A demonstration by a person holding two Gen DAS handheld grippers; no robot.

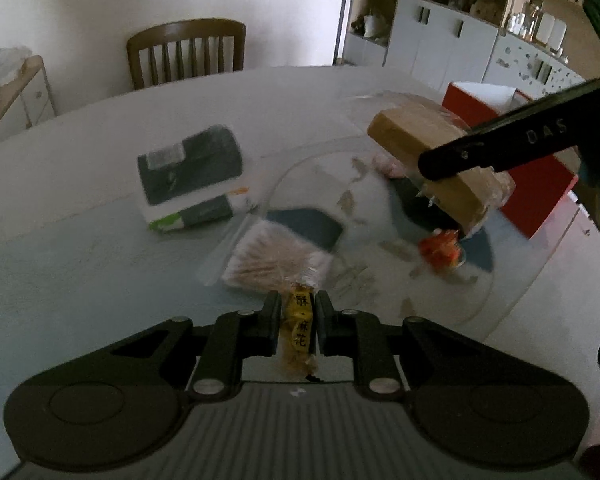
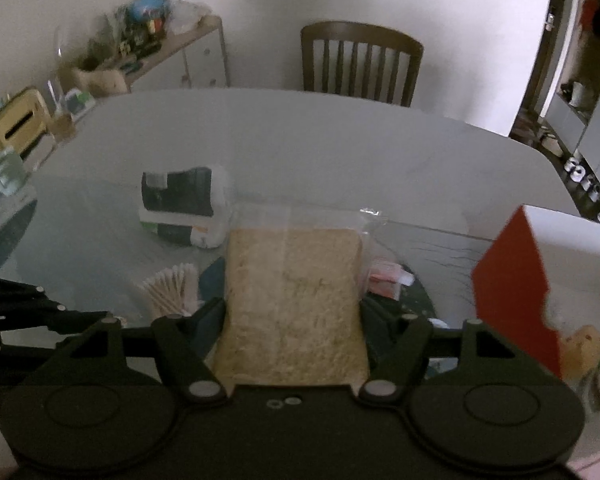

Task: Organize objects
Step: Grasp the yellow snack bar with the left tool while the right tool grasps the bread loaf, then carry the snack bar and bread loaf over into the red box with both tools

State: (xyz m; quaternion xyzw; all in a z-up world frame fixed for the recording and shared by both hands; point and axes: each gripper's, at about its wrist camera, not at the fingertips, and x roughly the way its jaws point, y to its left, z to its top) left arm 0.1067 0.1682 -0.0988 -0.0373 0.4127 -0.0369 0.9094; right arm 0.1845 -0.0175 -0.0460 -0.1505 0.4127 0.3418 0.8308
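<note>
My left gripper (image 1: pixel 298 316) is shut on a small yellow snack packet (image 1: pixel 299 322) with black print, held above the glass table. My right gripper (image 2: pixel 292 312) is shut on a tan block wrapped in clear plastic (image 2: pixel 292 304); the block also shows in the left wrist view (image 1: pixel 432 160), held in the air over the red box (image 1: pixel 540 184). A bag of cotton swabs (image 1: pixel 274 260) lies just ahead of the left gripper and shows in the right wrist view (image 2: pixel 170 288). A dark green and white box (image 1: pixel 192 178) lies to the left.
The red box with white inside (image 2: pixel 512 292) stands at the right and holds snack items (image 2: pixel 582 350). A red-orange packet (image 1: pixel 440 250) and a pink packet (image 2: pixel 386 278) lie on the round glass turntable (image 1: pixel 380 208). A wooden chair (image 1: pixel 186 52) stands beyond the table.
</note>
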